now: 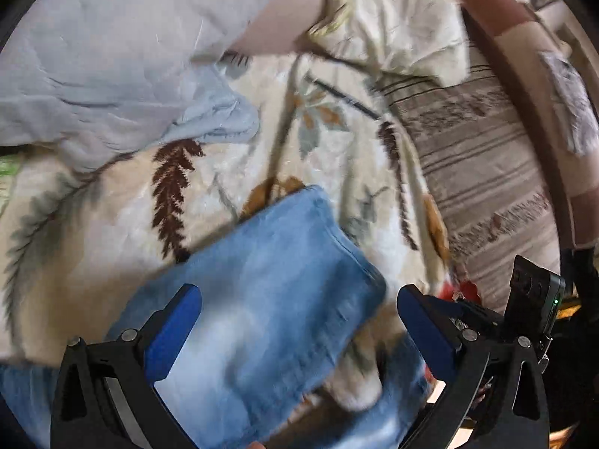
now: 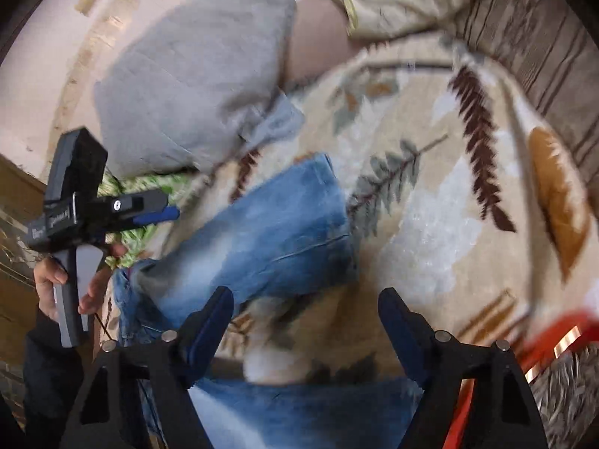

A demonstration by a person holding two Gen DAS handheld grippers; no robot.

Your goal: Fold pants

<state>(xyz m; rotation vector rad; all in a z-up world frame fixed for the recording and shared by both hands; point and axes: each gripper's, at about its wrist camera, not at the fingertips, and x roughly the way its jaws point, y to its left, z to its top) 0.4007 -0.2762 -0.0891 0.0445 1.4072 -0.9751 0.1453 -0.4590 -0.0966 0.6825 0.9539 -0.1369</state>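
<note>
my left gripper [image 1: 299,310] hangs over the bed with its blue pads [image 1: 172,333] spread wide, gripping nothing; the jeans [image 1: 262,299] lie below and between them, and i cannot tell whether a pad brushes the denim. the jeans rest on the blanket [image 1: 209,194], one light-blue leg running up and away to a squared end with a hem along its right side, more denim bunched near the lower edge of the left wrist view.

my right gripper [image 2: 305,310] also stands well open and empty, tilted down at the blanket [image 2: 430,224], with a band of denim [image 2: 299,408] under its frame and the folded leg [image 2: 269,232] just beyond its left finger. a pale fluffy lump [image 2: 277,363] sits between the two stretches of denim.

in the right wrist view my hand [image 2: 56,280] holds the left gripper's handle at the left edge, near a green patterned cloth [image 2: 149,183]. something red [image 2: 558,333] shows at the right.

farther off, a grey pillow [image 1: 93,75] lies on the leaf-printed blanket, with a crumpled cream sheet [image 1: 408,26] and a brown striped cover [image 1: 479,172] to the right. both views are blurred.
</note>
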